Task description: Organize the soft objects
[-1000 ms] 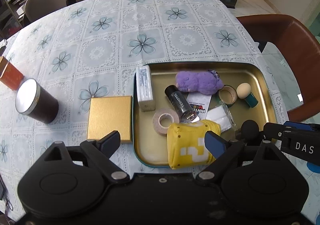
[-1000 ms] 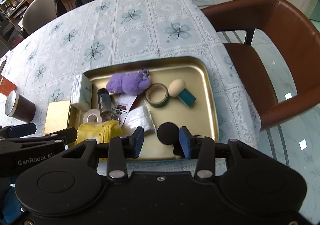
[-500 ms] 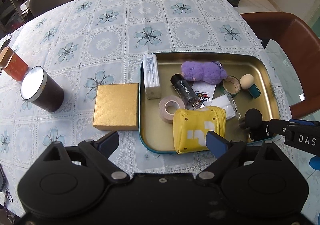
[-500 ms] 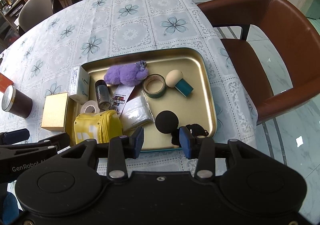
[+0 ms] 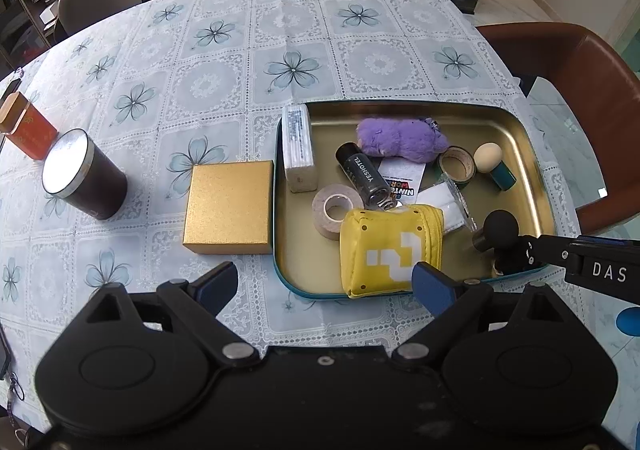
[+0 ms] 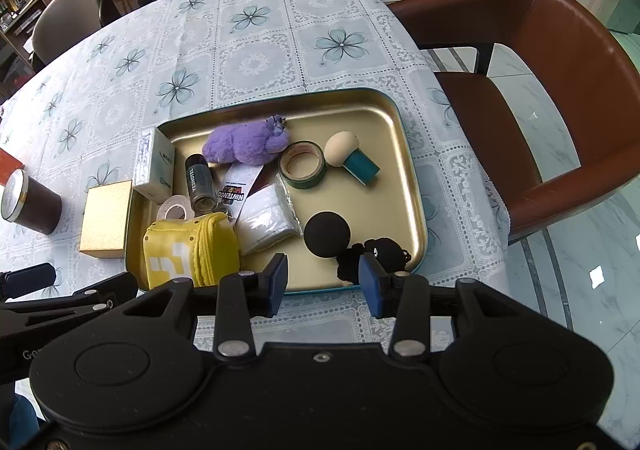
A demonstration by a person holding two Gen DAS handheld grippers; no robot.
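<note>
— Where does the left wrist camera sit?
— Behind its own tool (image 5: 324, 286), angled steeply down over the worktop's (image 5: 288, 26) near edge, tray (image 5: 536, 170) ahead to the right.
— And the right wrist camera?
— Likewise, nearer the brown chair (image 6: 560, 90). Both views share the tray and yellow pouch (image 6: 188, 250).

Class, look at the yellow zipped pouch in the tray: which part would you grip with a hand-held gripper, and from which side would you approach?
Grip the yellow pouch across its two flat sides, coming down from above at the tray's near edge. It is a soft, boxy cushion standing free there, nothing lies on it, and the wide-open left hand-held gripper probably spans it. The tape roll crowds its far corner, so avoid that side.
</note>
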